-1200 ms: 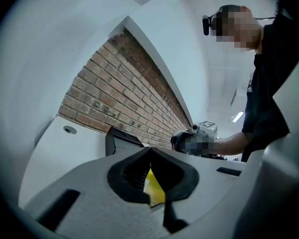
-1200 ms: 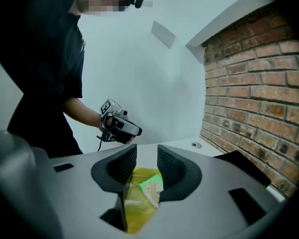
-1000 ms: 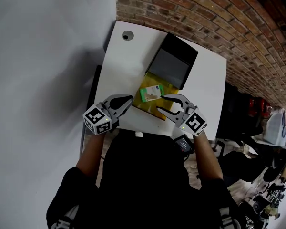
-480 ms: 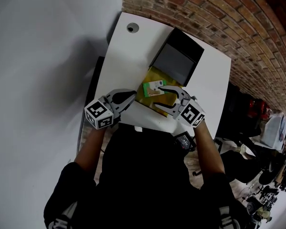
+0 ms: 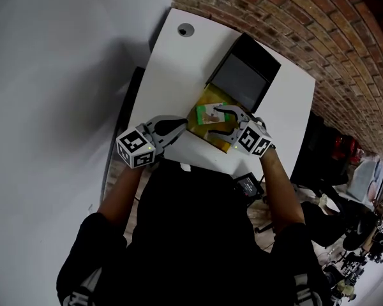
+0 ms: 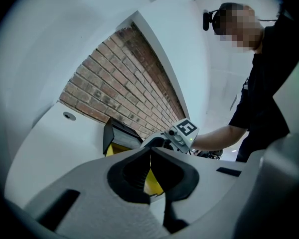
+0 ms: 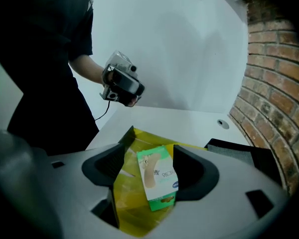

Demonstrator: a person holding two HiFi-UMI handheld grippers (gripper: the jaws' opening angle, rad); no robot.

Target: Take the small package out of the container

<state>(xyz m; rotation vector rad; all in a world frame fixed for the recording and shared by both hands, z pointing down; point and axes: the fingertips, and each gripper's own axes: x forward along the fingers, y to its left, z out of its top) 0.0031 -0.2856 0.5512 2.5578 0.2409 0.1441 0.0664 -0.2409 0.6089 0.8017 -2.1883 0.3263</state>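
The jaws of the right gripper [image 7: 150, 156] are seen well apart and opening, and the small package [image 7: 157, 178] is framed between them. A clear gap is seen at the one pad, while the other pad is close beside the package's edge; no squeeze on it can be made out. The package, green and white, is found lying inside the yellow container [image 7: 127, 203], on its bottom, with its printed face up.

The jaws of the left gripper [image 6: 150, 156] are seen closed together, tip against tip, and nothing is held between them. In the head view this gripper [image 5: 182, 125] is held just beside the near left edge of the container [image 5: 218, 95], while the right gripper [image 5: 215, 122] is lowered over the package [image 5: 207, 113].

Behind the yellow box a black lid [image 5: 246, 75] is seen folded back. All is set on a white table [image 5: 179, 62], which is placed against a brick wall [image 5: 293, 18].
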